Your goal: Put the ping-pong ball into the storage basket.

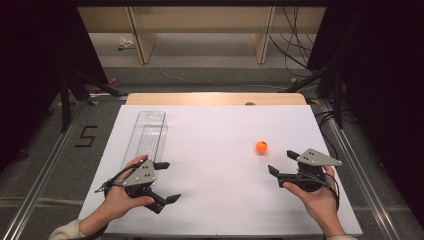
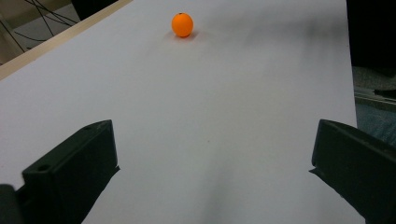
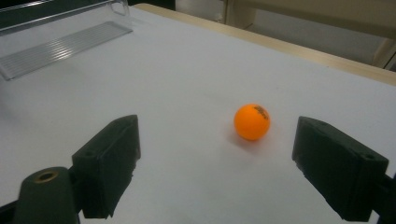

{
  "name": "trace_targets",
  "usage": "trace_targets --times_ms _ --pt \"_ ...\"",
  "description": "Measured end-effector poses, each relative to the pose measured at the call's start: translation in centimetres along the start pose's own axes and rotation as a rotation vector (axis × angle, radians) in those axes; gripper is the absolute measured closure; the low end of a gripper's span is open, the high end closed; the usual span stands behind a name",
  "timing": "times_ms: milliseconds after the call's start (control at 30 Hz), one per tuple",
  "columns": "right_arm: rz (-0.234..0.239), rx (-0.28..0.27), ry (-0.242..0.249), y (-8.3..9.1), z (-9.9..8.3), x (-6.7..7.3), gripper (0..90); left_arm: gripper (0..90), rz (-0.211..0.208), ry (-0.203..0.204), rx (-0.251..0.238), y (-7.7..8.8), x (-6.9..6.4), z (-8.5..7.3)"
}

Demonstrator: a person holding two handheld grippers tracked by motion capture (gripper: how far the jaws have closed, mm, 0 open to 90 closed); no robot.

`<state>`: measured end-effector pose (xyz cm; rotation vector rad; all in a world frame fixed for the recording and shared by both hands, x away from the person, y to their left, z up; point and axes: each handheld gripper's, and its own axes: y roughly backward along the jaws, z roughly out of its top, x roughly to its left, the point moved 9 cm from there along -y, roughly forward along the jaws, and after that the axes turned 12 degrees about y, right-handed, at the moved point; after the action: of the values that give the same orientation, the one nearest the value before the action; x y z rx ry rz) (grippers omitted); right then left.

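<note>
On the white table top (image 1: 215,200), toward its right half, an orange ball (image 1: 261,147) sits alone, resting on the bare surface with its small shadow under it. Taking the middle of the sheet as the centre of a clock in the high view, the ball lies at about three o'clock, the right gripper (image 1: 284,162) at about four o'clock, the left gripper (image 1: 167,181) at about seven o'clock, and a clear plastic tray (image 1: 145,137) at about ten o'clock, its long side running from near to far. The right gripper is held in a hand at the near right; its jaws stand wide apart with nothing between the pads, and they point toward eleven o'clock, with the ball near them and just beyond their tips. In the right gripper view the ball (image 3: 252,122) rests on the table close ahead, nearer the right-hand jaw than the other, touching neither, and a printed mark shows on its top; the tray (image 3: 60,44) lies well off at the upper left. The left gripper is held low over the near left of the sheet, beside the near end of the tray, its jaws likewise spread wide and empty. In the left gripper view the ball (image 2: 182,24) is far ahead, well apart from the jaws.
</note>
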<state>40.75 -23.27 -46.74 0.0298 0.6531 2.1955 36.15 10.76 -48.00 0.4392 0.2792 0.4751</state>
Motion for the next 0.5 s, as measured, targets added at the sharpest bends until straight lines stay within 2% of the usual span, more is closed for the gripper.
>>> trace_targets --times_ms 500 --pt "-0.046 0.028 0.001 -2.1 -0.1 -1.8 16.3 0.0 -0.002 -0.008 0.002 0.0 -0.1 0.0"
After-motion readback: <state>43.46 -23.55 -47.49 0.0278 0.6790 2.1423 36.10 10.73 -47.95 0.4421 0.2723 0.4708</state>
